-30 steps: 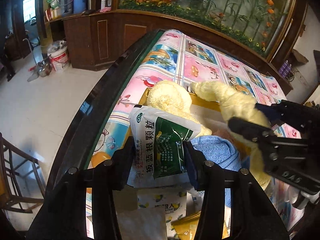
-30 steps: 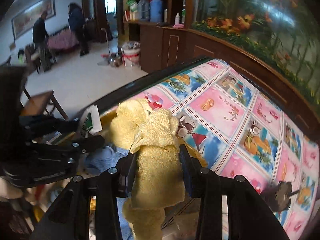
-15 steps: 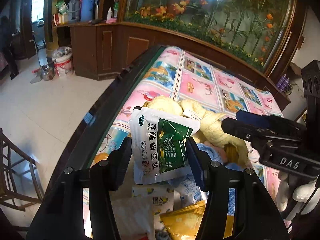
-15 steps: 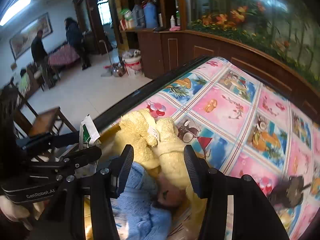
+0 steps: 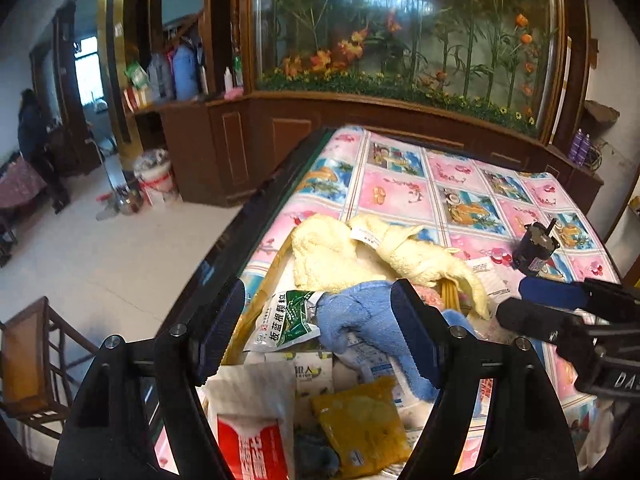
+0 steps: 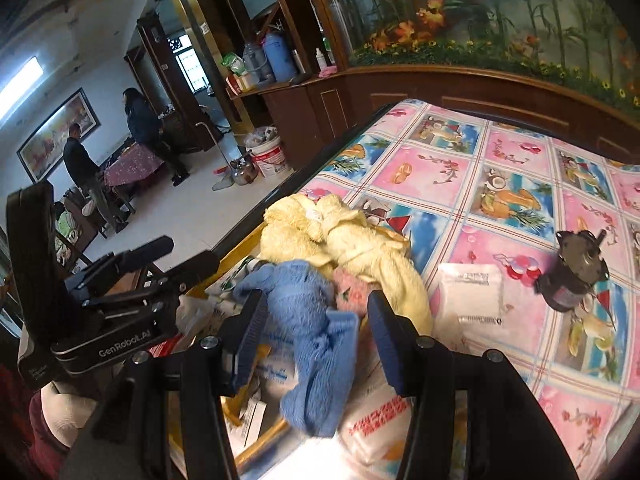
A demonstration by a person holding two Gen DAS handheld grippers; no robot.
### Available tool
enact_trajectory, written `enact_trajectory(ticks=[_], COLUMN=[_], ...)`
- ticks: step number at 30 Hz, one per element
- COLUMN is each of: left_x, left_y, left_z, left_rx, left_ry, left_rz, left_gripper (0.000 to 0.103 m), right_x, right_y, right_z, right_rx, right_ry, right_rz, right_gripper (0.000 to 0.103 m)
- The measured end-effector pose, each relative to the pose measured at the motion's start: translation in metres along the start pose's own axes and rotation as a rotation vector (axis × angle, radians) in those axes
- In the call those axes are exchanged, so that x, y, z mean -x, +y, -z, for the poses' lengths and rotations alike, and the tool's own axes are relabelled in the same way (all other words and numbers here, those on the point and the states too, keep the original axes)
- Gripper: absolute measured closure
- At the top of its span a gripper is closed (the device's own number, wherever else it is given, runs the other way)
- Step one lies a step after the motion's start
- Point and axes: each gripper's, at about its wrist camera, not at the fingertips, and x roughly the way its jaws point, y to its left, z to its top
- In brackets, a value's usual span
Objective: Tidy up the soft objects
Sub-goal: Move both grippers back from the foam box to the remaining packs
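Both tools, left tool (image 5: 318, 332) and right tool (image 6: 314, 334), gape empty over seemingly cluttered patterned tablecloth (image 6: 500, 184).

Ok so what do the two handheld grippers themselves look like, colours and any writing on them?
Both are black, angular metal frames with silver screw heads and dark blue pads inside the fingers. The left gripper carries white "GenRobot.AI" lettering on its body; the right gripper shows white letters, partly cut off, reading "DA". No cables are visible.

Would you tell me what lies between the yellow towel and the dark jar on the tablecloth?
A white flat packet lies between the yellow towel and dark jar, clearest in the right wrist view.
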Motion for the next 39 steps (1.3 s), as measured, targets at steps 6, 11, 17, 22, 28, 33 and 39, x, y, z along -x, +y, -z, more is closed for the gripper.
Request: enact_trajectory(ticks=[6, 11, 17, 22, 28, 33, 39], left_x=[0.043, 0.064, 0.075, 0.08, 0.078, 0.066, 0.04], left_y=[-0.013, -0.022, -0.041, -0.056, -0.063, -0.056, -0.074], left_z=[0.013, 0.022, 0.03, 0.035, 0.039, 0.045, 0.055], left_rx=[0.026, 0.04, 0.006, -0.019, -0.011, 0.028, 0.028], left_ry=[-0.088, -0.107, -0.105, -0.103, -0.051, 0.014, 0.131], left_rz=[-0.03, -0.05, -0.054, -0.051, 0.021, 0.119, 0.246], left_gripper=[0.026, 0.026, 0.026, 0.026, 0.026, 0.026, 0.026], right_x=[0.021, 0.031, 0.042, 0.056, 0.078, 0.113, 0.144], right_y=[0.008, 0.004, -0.006, -0.021, -0.055, -0.113, -0.176], right_z=[0.028, 0.049, 0.066, 0.079, 0.092, 0.106, 0.129], right_rx=[0.013, -0.003, -0.039, -0.073, -0.132, -0.255, -0.368], right_ry=[-0.035, -0.039, -0.052, -0.071, -0.099, -0.144, -0.163], right_rz=[0.02, 0.017, 0.011, 0.023, 0.057, 0.143, 0.254], right_gripper=[0.049, 0.048, 0.048, 0.047, 0.047, 0.047, 0.047])
